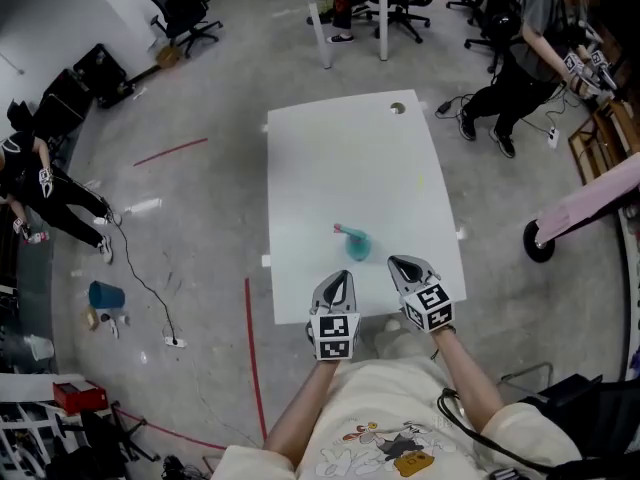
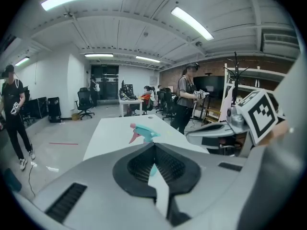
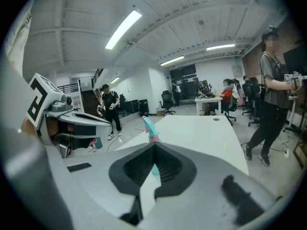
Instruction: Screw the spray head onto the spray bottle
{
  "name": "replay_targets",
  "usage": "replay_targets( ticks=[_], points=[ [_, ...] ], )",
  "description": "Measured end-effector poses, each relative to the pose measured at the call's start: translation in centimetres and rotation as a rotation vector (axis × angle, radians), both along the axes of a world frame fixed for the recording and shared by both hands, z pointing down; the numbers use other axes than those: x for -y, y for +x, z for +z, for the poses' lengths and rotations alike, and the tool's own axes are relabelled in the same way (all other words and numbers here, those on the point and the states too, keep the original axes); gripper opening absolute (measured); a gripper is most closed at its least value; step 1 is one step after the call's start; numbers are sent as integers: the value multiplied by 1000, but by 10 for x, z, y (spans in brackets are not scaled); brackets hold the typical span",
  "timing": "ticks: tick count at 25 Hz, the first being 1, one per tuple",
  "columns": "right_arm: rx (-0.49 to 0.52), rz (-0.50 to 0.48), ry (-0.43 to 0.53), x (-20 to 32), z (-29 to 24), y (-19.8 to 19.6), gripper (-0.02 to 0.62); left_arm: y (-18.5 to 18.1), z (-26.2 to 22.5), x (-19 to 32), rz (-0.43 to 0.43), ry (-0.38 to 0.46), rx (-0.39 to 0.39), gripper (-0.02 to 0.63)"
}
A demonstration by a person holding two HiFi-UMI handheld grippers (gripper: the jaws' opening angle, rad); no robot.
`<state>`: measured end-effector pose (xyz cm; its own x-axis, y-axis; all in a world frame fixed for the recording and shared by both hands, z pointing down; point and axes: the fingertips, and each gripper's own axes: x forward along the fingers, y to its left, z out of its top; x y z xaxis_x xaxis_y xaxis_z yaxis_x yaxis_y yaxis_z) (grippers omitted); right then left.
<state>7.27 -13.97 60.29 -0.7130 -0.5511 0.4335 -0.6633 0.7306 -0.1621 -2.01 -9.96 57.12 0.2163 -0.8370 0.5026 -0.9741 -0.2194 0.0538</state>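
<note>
On white counter (image 1: 350, 158), toward near edge: teal spray bottle (image 1: 358, 246) upright, spray head (image 1: 345, 231) with pink trigger on top. Just short of it, left claw (image 1: 338, 276) closed, empty. To its right, right claw (image 1: 402, 263) closed, empty. Neither touches bottle.

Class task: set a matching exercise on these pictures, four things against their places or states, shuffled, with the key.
1. teal plastic spray bottle with pink trigger
2. round hole in the white rectangular table
3. long red tape line
4. left hand-held gripper

A. on the grey floor
B. jaws shut, empty
C. standing on the table
D. by the table's far edge

Pairs: 1-C, 2-D, 3-A, 4-B.
</note>
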Motion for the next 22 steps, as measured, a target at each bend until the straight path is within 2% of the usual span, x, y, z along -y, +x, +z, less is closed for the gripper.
replay_targets(
  ticks=[5,12,17,22],
  points=[
    [8,-14,-10,-24,-5,20,5,24,-18,-13,-15,12,11,8],
    [19,20,-35,-27,7,57,5,47,-7,-17,-22,0,24,8],
    [20,17,-52,-12,-40,65,5,59,-51,-7,-20,-5,3,8],
    [19,6,-69,-37,-18,57,5,48,-28,-30,-36,-22,-4,8]
  ],
)
